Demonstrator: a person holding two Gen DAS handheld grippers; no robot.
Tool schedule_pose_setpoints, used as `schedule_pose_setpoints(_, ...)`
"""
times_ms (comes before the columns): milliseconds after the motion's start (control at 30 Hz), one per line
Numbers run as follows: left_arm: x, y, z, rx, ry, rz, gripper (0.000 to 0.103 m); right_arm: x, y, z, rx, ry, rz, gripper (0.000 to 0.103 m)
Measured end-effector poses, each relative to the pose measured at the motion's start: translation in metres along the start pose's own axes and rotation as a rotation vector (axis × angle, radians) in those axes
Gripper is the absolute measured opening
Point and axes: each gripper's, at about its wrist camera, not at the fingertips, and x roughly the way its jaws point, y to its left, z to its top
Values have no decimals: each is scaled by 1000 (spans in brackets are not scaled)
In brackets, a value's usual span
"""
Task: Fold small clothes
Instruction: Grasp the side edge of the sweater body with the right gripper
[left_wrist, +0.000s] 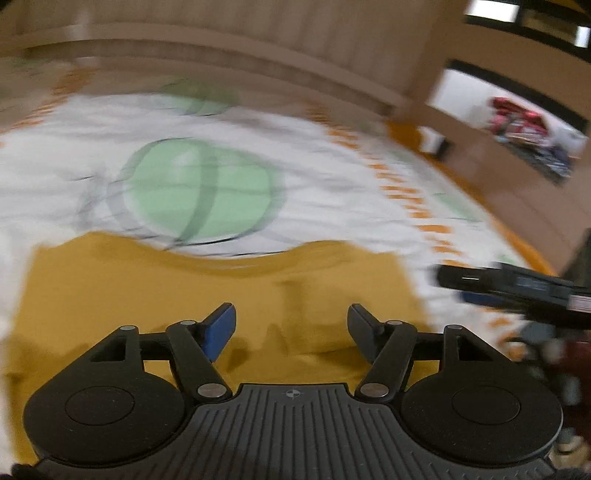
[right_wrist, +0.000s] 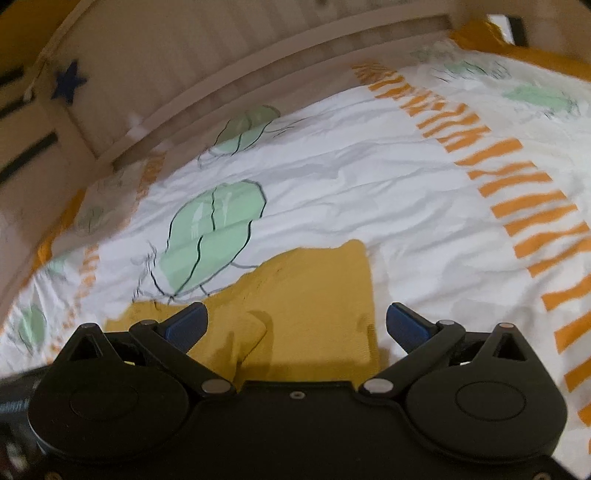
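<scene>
While the mustard garment (left_wrist: 207, 295) lay flat on the printed bedsheet (right_wrist: 332, 177) near its front edge, the left gripper (left_wrist: 291, 317) hovered over it, jaws apart and empty; the right gripper (right_wrist: 297, 325) likewise stood wide open, holding nothing.

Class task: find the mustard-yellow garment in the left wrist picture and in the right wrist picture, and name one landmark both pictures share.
Left wrist: the yellow garment fills the lower middle, lying on the sheet.
Right wrist: the yellow garment sits lower centre, partly folded.
Shared landmark: the green leaf print on the white sheet, just beyond the garment.
</scene>
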Motion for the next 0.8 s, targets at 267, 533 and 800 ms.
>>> schedule_pose_setpoints(267, 18, 62, -18, -109, 106, 201, 65, 18, 59, -24, -334, -21, -18, 103)
schedule_pose_setpoints(533, 28, 56, -22, -69, 138, 203, 75, 44, 95, -58, -588, 35, -59, 102)
schedule_pose_setpoints(800, 25, 59, -26, -76, 133, 194, 77, 43, 27, -26, -274, 43, -231, 95)
